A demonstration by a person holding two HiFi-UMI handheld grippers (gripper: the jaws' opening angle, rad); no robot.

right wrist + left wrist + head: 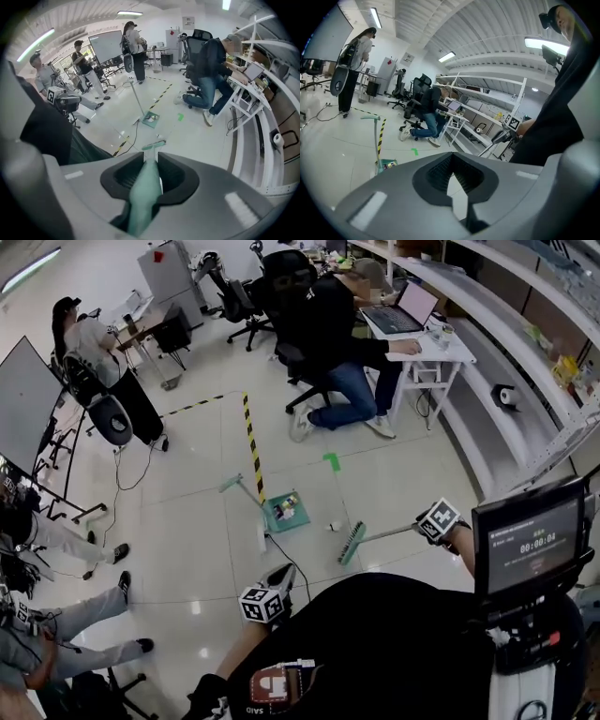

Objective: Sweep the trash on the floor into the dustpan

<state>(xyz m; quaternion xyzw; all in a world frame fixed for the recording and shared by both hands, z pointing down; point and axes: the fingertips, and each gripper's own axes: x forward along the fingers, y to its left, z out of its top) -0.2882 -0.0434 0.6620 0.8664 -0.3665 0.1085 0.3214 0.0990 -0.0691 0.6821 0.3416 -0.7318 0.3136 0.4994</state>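
Note:
A green dustpan stands on the floor with several colourful scraps in it, its long handle rising to the left. It also shows in the left gripper view and the right gripper view. My right gripper is shut on the pale green broom handle. The broom head rests on the floor right of the dustpan. A small white scrap lies between them. My left gripper hangs lower down, its jaws slightly apart with nothing between them.
A person sits on an office chair at a white desk behind the dustpan. Yellow-black tape and a black cable run across the floor. White shelves line the right. More people are at the left.

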